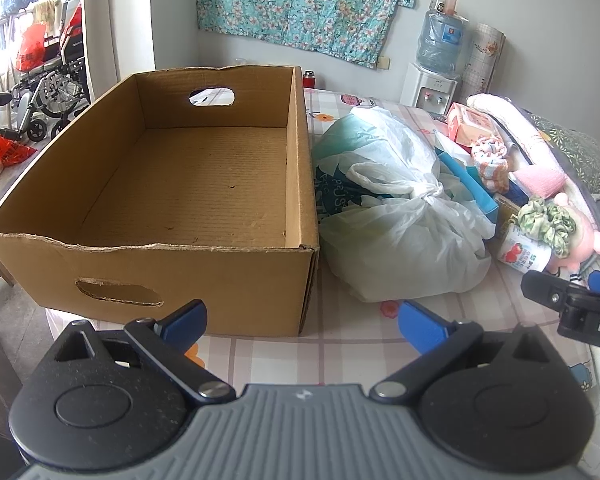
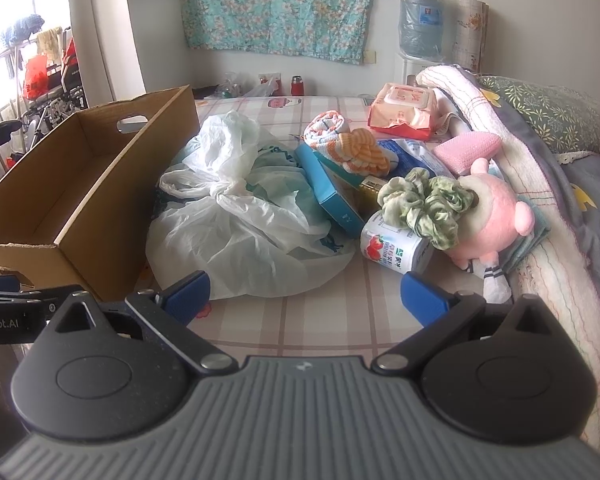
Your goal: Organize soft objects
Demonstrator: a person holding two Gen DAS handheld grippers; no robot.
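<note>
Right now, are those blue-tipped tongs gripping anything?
No. Left tongs and right tongs both gape open, empty, above the checked tablecloth.

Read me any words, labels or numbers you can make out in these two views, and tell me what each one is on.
"Robot.AI": on the left gripper body, seen from the right wrist view.
"DA", cut off at the frame edge: on the right gripper body, seen from the left wrist view.
Print on the white plastic bag: partly folded, unreadable.
Strawberry can, wipes pack, water jug labels: too small or blurred.
</note>
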